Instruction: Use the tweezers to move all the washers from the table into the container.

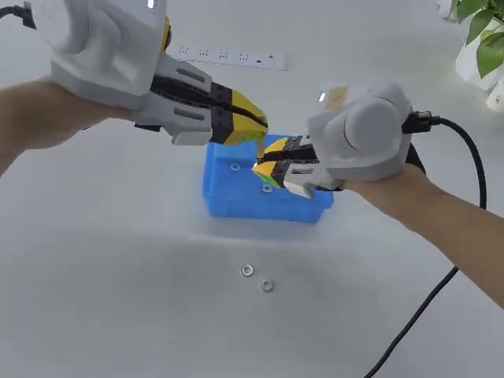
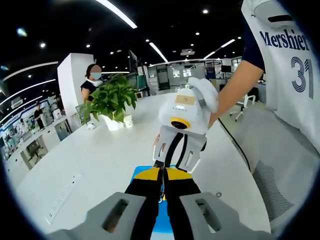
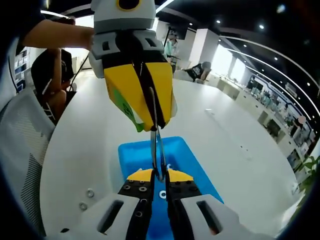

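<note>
Thin metal tweezers [image 3: 155, 145] run between the two grippers over a blue container [image 1: 228, 197]. My left gripper [image 1: 256, 130] comes in from the upper left, its yellow-tipped jaws shut on the tweezers' upper end. My right gripper [image 1: 264, 168] reaches from the right and is shut on the lower end, just above the container. In the right gripper view my right gripper [image 3: 160, 176] sits at the bottom and the left gripper [image 3: 150, 125] hangs from above. Two washers [image 1: 247, 271] [image 1: 267, 286] lie on the white table in front of the container. Washers [image 1: 235, 167] also lie inside it.
A white power strip [image 1: 228, 57] lies at the back of the table. A potted plant [image 1: 480, 39] stands at the far right corner. A black cable [image 1: 472, 181] trails from the right gripper down the table's right side. People sit in the background.
</note>
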A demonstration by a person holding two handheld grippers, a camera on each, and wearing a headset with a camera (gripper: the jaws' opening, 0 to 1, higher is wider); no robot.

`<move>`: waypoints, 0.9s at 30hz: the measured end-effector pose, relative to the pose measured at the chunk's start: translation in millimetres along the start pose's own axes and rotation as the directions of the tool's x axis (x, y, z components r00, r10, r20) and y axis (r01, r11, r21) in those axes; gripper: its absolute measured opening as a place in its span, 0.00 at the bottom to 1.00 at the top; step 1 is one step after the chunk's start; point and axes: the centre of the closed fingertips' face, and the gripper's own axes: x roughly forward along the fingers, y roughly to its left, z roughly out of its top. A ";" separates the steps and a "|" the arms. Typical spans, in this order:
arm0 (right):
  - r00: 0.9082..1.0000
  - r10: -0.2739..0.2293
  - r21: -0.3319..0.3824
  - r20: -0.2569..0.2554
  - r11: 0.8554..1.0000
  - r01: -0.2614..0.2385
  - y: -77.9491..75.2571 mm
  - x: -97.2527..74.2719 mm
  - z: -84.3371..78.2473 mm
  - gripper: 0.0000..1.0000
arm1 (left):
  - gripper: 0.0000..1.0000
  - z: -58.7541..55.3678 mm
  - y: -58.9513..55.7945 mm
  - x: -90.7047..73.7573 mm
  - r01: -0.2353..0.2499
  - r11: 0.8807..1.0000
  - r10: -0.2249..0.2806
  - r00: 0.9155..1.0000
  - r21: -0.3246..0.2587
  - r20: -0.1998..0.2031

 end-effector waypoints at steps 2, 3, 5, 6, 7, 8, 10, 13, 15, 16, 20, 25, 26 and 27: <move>1.000 0.002 0.004 -0.005 1.000 -0.002 1.5 1.3 -2.9 0.10 | 0.05 -3.0 0.2 0.9 -0.002 1.000 0.002 1.000 -0.008 -0.002; 1.000 0.003 0.006 -0.006 1.000 -0.003 2.0 1.7 -3.9 0.10 | 0.05 -4.3 0.5 1.3 -0.003 1.000 0.003 1.000 -0.012 -0.002; 1.000 0.009 0.017 -0.009 1.000 -0.009 2.9 2.8 -5.8 0.10 | 0.05 -5.6 1.1 1.9 -0.005 1.000 0.005 1.000 -0.015 -0.004; 1.000 0.010 0.020 -0.010 1.000 -0.010 3.2 3.1 -6.1 0.10 | 0.05 -6.3 1.8 2.3 -0.006 1.000 0.006 1.000 -0.018 -0.004; 1.000 0.014 0.026 -0.008 1.000 -0.013 3.8 3.7 -6.2 0.10 | 0.05 -6.4 2.0 2.4 -0.006 1.000 0.006 1.000 -0.020 -0.004; 1.000 0.014 0.031 -0.007 0.999 -0.014 3.9 4.1 -6.1 0.10 | 0.05 -6.5 2.2 2.5 -0.006 1.000 0.006 1.000 -0.021 -0.003; 1.000 0.012 0.034 -0.009 0.999 -0.011 3.7 5.4 -6.5 0.10 | 0.05 -7.6 3.4 3.0 -0.008 1.000 0.008 1.000 -0.020 -0.006; 1.000 0.013 0.039 -0.013 0.999 -0.013 4.0 6.5 -7.4 0.10 | 0.05 -9.0 3.8 3.6 -0.006 1.000 0.006 1.000 -0.024 -0.007; 1.000 0.013 0.045 -0.015 0.999 -0.012 4.1 7.0 -8.3 0.11 | 0.05 -10.8 5.2 3.7 -0.006 1.000 0.006 1.000 -0.027 -0.009; 1.000 0.017 0.058 -0.014 0.998 -0.016 4.6 7.0 -8.5 0.11 | 0.05 -11.3 5.7 3.7 -0.006 1.000 0.005 1.000 -0.026 -0.010; 1.000 0.009 0.074 -0.015 0.997 -0.008 2.7 7.0 -9.5 0.11 | 0.05 -14.1 6.8 3.7 -0.009 1.000 0.009 1.000 -0.025 -0.011; 1.000 0.004 0.071 -0.021 0.997 -0.003 2.7 6.3 -9.5 0.12 | 0.05 -11.8 4.7 4.3 -0.014 1.000 0.013 1.000 -0.022 -0.015; 1.000 0.001 0.072 -0.023 0.997 0.001 2.3 6.0 -9.6 0.12 | 0.05 -11.7 5.1 3.8 -0.017 1.000 0.017 1.000 -0.018 -0.018; 0.999 -0.006 0.072 -0.031 0.997 0.009 1.3 5.5 -9.8 0.12 | 0.05 -11.5 5.3 3.3 -0.019 1.000 0.019 1.000 -0.015 -0.021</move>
